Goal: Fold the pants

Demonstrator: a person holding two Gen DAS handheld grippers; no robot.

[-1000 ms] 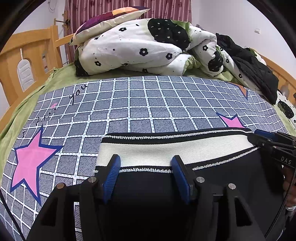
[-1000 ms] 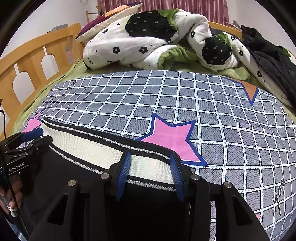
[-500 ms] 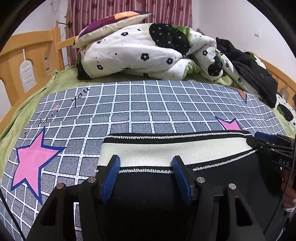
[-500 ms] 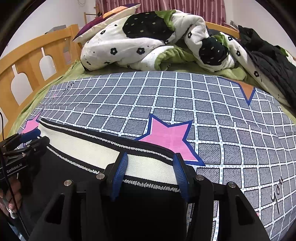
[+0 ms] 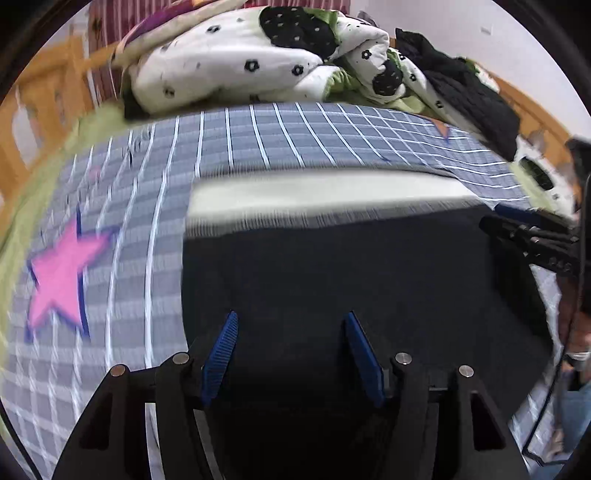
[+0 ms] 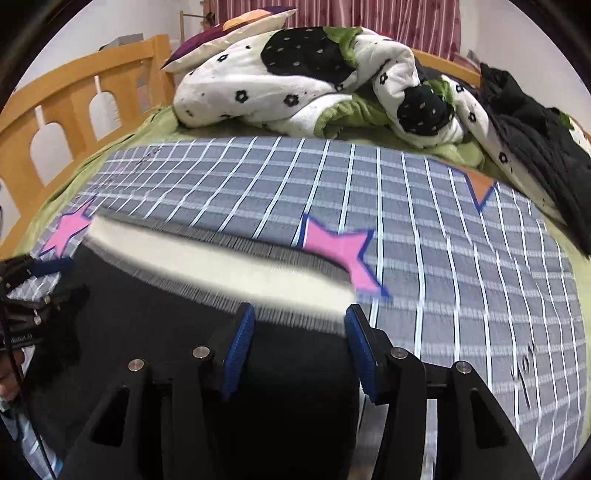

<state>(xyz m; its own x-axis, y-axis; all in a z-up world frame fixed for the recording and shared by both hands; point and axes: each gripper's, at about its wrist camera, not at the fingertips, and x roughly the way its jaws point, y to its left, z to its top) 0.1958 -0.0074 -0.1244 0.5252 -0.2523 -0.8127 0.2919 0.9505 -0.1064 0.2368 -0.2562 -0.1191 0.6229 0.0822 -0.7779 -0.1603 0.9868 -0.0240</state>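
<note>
Black pants [image 5: 332, 266] with a cream waistband [image 5: 314, 195] lie flat on the grey checked bedspread [image 5: 258, 136]. My left gripper [image 5: 290, 332] is open above the black cloth, well back from the waistband, and holds nothing. My right gripper [image 6: 297, 325] is open over the pants' right edge, just behind the waistband [image 6: 221, 258]. Each gripper shows at the side of the other's view: the right one [image 5: 532, 240] and the left one [image 6: 33, 280]. Both views are motion-blurred.
A rumpled white and black floral duvet [image 6: 295, 85] and a pillow [image 6: 229, 33] are piled at the head of the bed. A black jacket [image 6: 535, 133] lies at the right. A wooden bed rail [image 6: 74, 107] runs along the left. Pink stars [image 6: 340, 251] mark the spread.
Both grippers have pulled back from the waistband toward me and risen, so more black cloth shows ahead of the left fingers. The pants stay flat on the bed.
</note>
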